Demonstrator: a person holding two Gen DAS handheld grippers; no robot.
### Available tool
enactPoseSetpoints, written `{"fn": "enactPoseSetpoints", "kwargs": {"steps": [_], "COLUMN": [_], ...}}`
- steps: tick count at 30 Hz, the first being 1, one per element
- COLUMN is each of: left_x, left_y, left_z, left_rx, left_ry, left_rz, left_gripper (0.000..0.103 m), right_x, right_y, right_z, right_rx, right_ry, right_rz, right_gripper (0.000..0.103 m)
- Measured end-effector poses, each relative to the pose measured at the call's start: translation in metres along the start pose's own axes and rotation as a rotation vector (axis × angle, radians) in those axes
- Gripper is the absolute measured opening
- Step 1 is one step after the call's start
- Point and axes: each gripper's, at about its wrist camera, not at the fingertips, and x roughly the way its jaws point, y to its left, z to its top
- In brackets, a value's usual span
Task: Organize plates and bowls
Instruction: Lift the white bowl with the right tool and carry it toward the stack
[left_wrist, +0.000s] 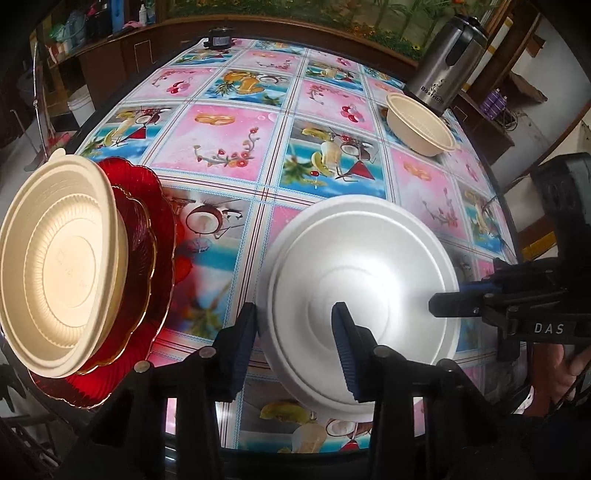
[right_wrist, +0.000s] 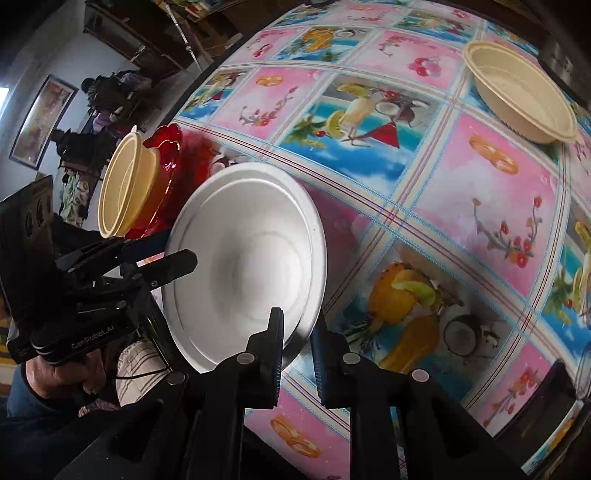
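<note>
A white foam bowl (left_wrist: 364, 291) is in the middle, also seen in the right wrist view (right_wrist: 247, 291). My left gripper (left_wrist: 295, 349) straddles its near rim, one finger inside and one outside, with a wide gap. My right gripper (right_wrist: 297, 343) is closed on the bowl's opposite rim; it shows in the left wrist view (left_wrist: 458, 301). A cream bowl (left_wrist: 59, 266) sits on stacked red glass plates (left_wrist: 155, 236) at the left. A second cream bowl (left_wrist: 419, 127) stands at the far right of the table.
The table carries a fruit-patterned cloth (left_wrist: 236, 140). A steel thermos jug (left_wrist: 447, 62) stands behind the far cream bowl. A small black object (left_wrist: 218, 38) sits at the far edge. Shelves and clutter surround the table.
</note>
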Motion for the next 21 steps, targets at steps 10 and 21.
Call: {"fn": "enactPoseSetpoints", "kwargs": {"steps": [10,21], "left_x": [-0.017,-0.04], "left_y": [0.01,0.024], "left_z": [-0.005,-0.014], "left_rx": [-0.013,-0.05], "left_ry": [-0.038,-0.092], "left_rz": [0.046,0.08], "left_gripper": [0.041,0.041], "right_x": [0.002,0.002], "right_y": [0.017,0.042], "right_z": [0.004,0.015], "right_rx": [-0.004,-0.04], "right_ry": [0.001,0.004], "right_rz": [0.028,0.072], "right_gripper": [0.017,0.018]}}
